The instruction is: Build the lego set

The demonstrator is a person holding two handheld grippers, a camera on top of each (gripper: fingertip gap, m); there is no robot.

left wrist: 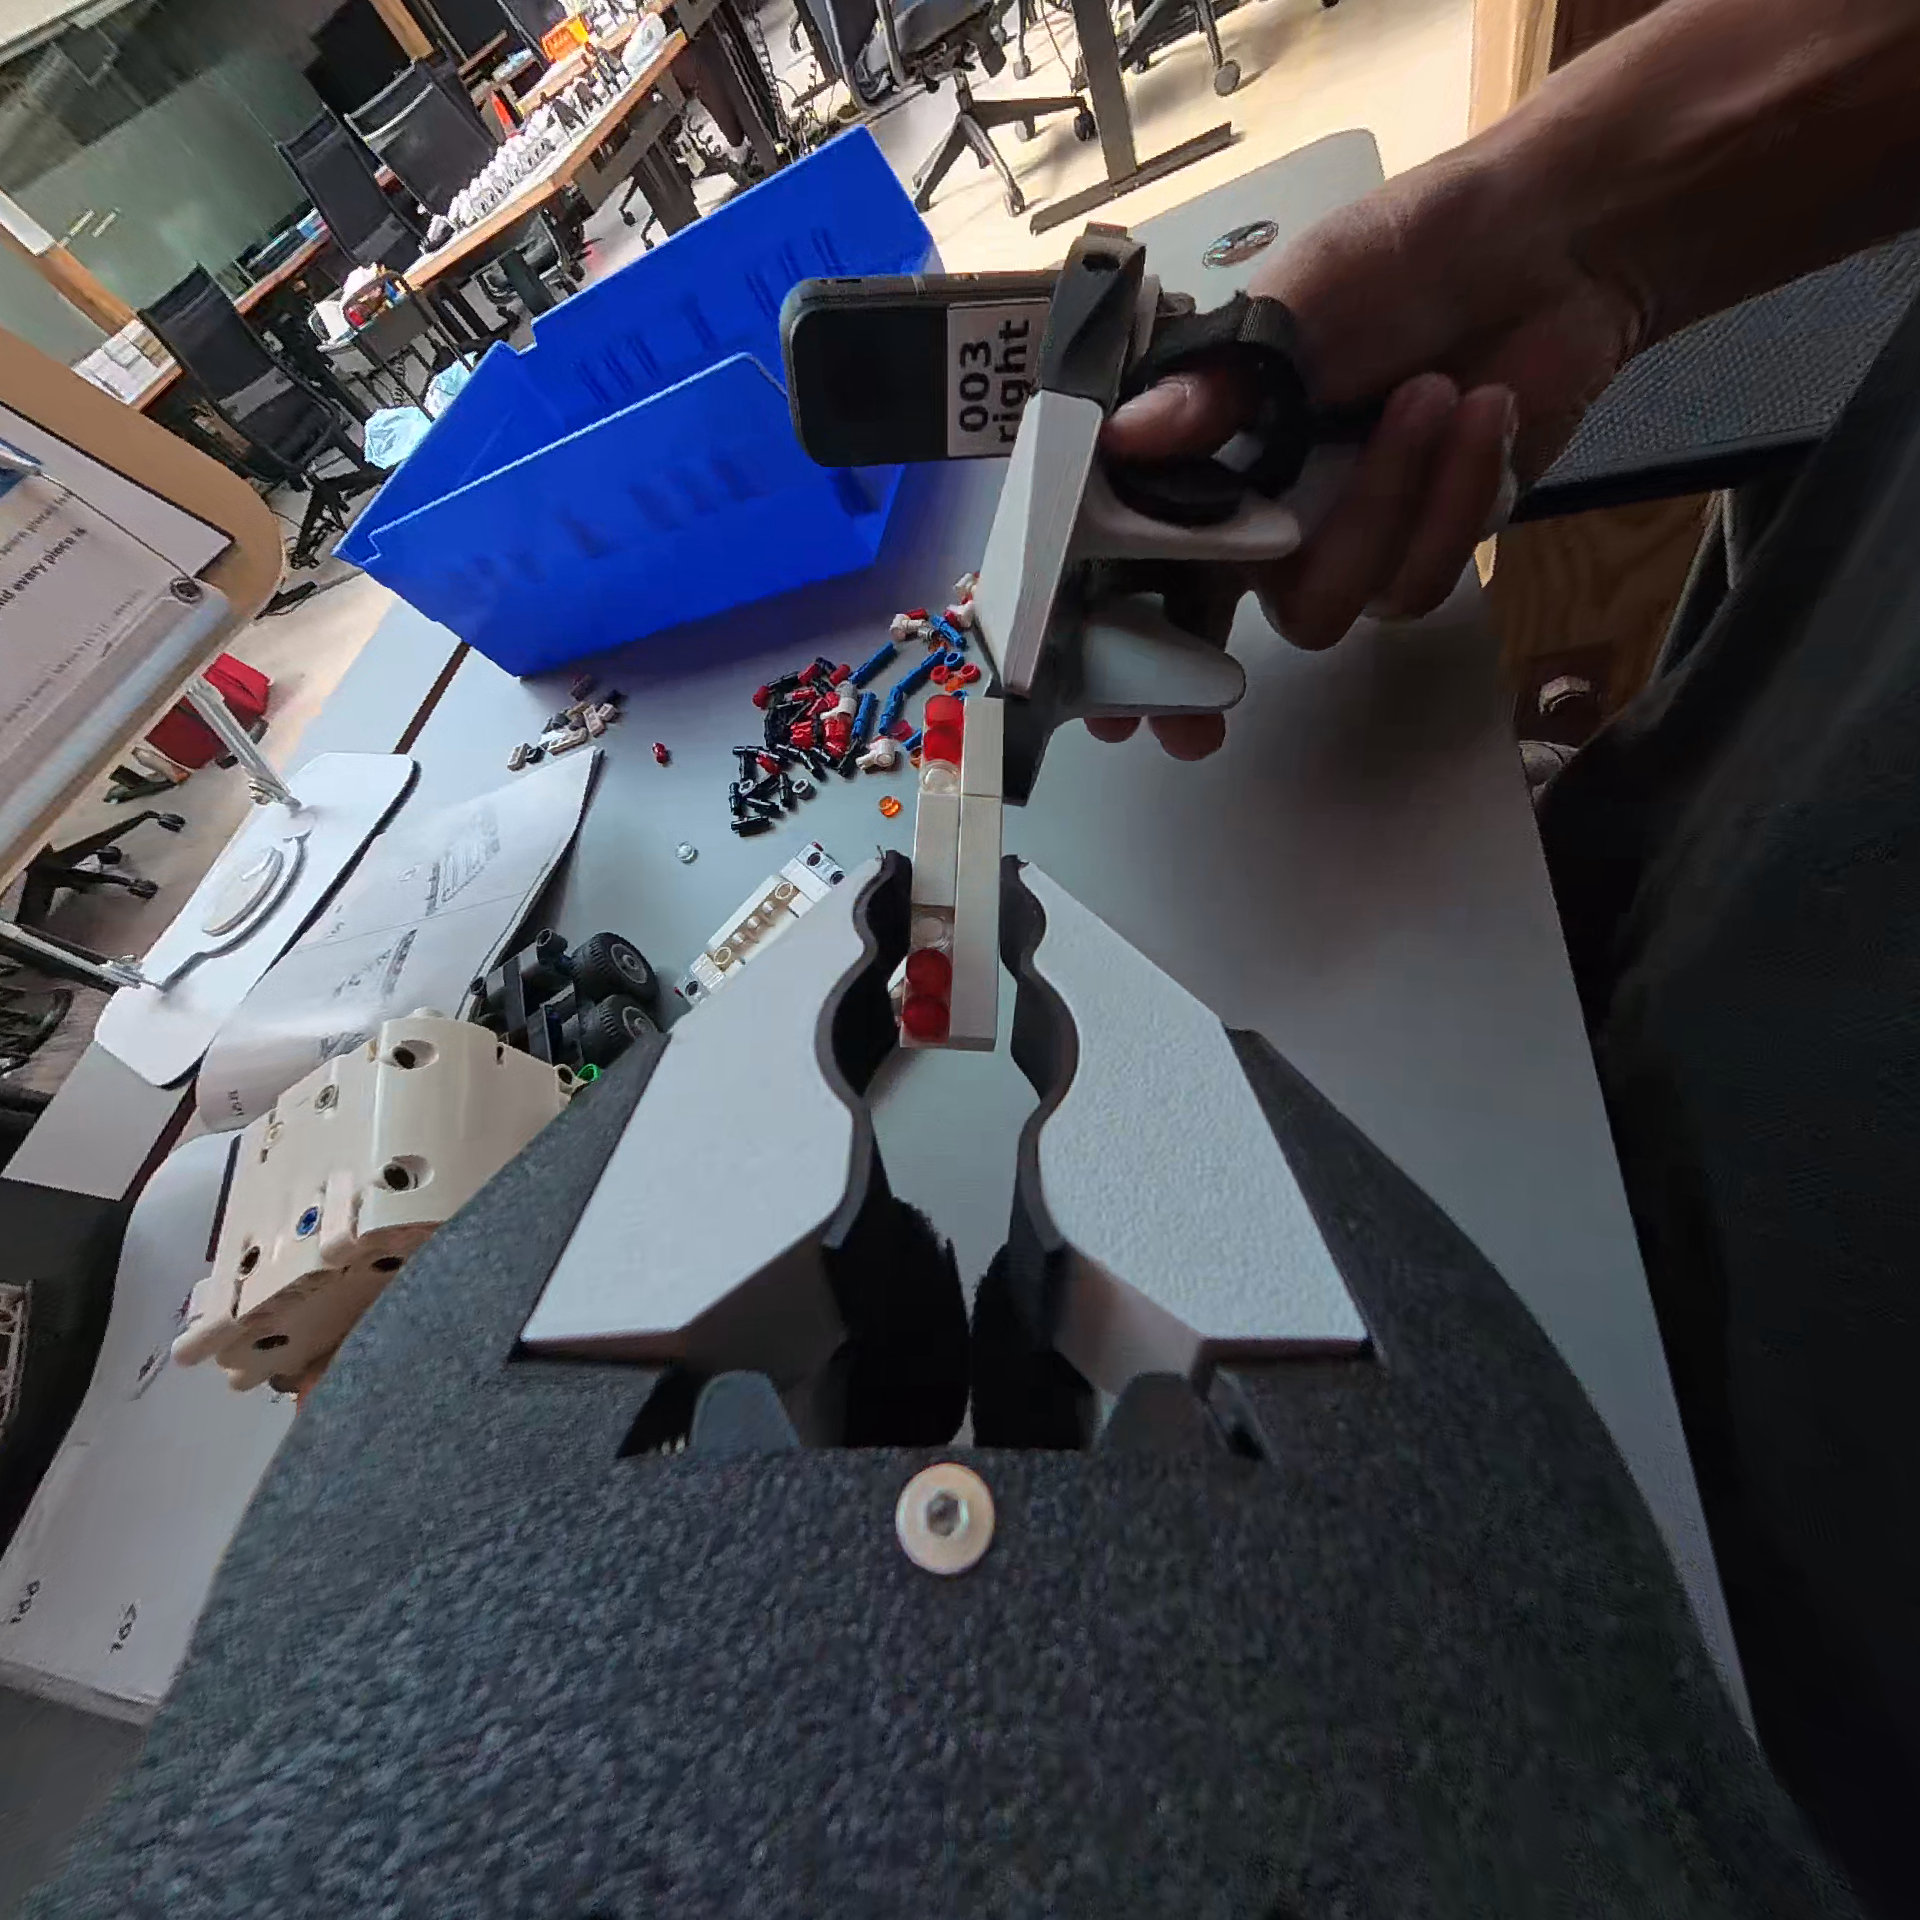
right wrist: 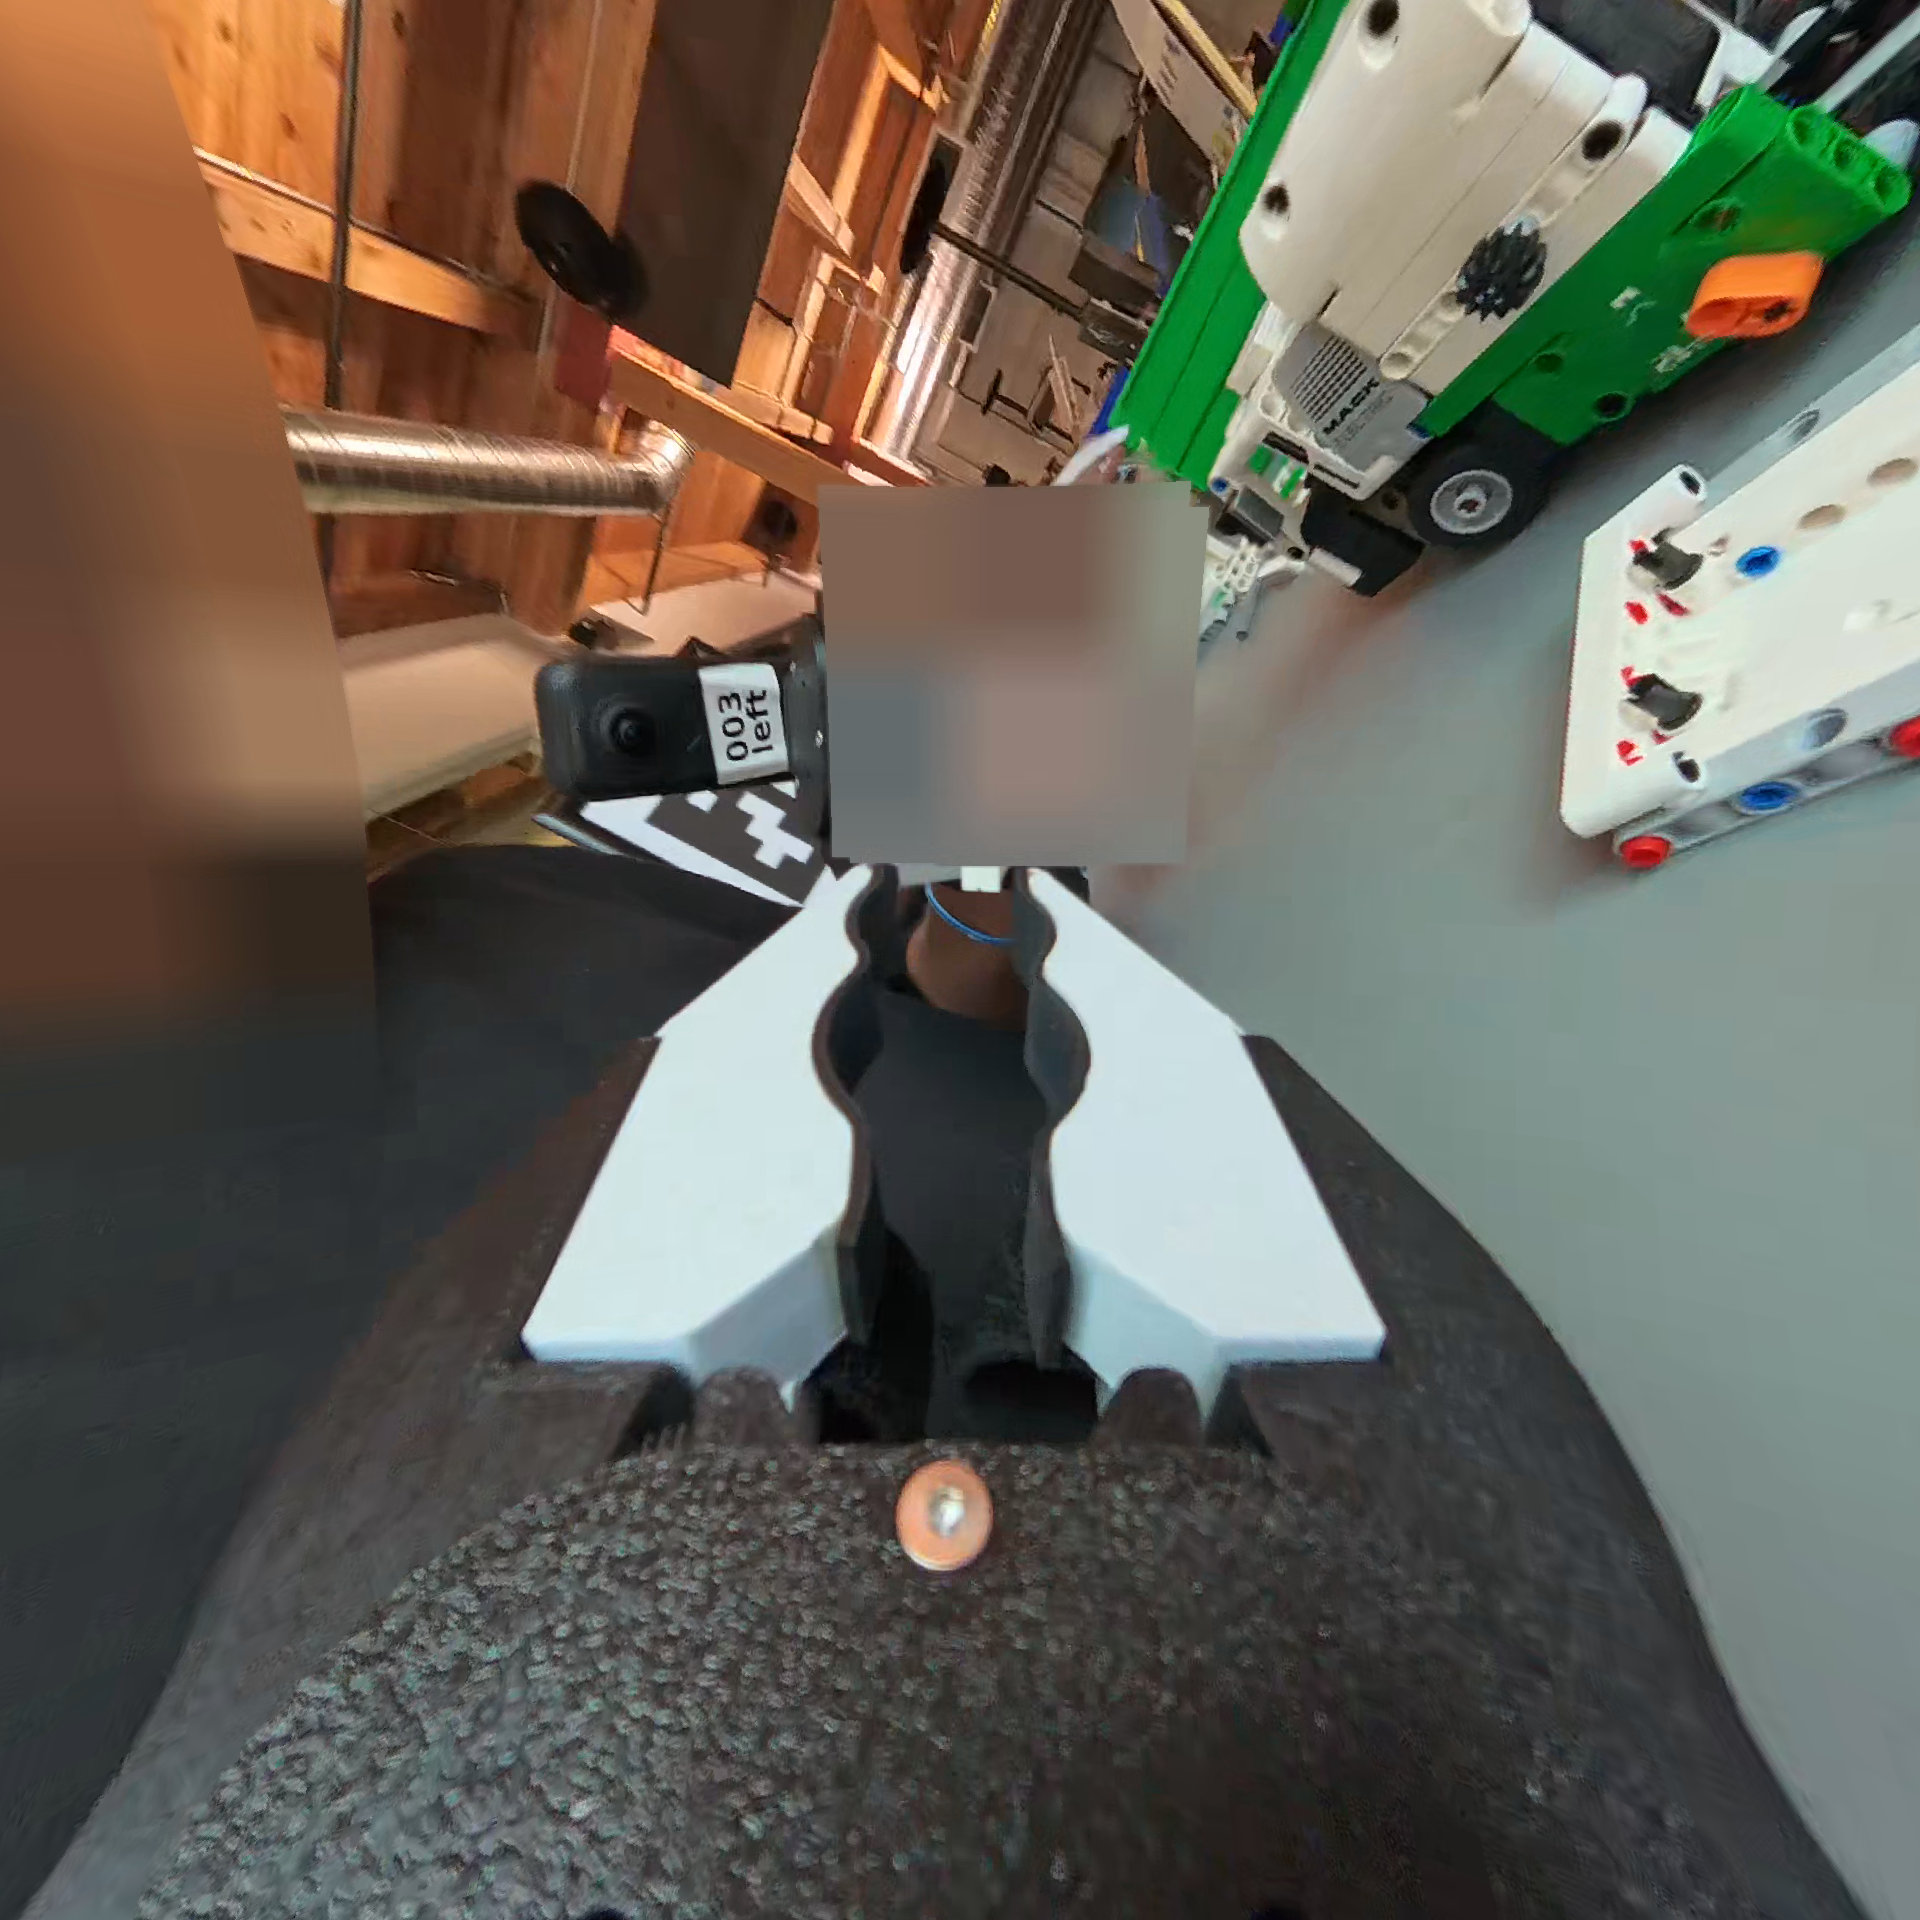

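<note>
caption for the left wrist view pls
Left gripper clamps a long white brick bar with red round studs; right gripper at its far end.

A: Support surface?

B: Grey table (left wrist: 1299,935). Far side: blue bin (left wrist: 665,447). In front of it a scatter of small black, red and blue pins (left wrist: 821,727), one orange stud (left wrist: 889,805), one clear stud (left wrist: 685,853), a few tan bits (left wrist: 566,727).

A: Nearer?

B: White brick strip (left wrist: 764,920), black wheel assembly (left wrist: 582,997), cream block with holes (left wrist: 364,1174), open instruction sheets (left wrist: 416,925).

A: Right wrist view?

B: Same grey table (right wrist: 1455,1039); green and white toy truck (right wrist: 1455,260), white studded plate (right wrist: 1756,644).
</note>
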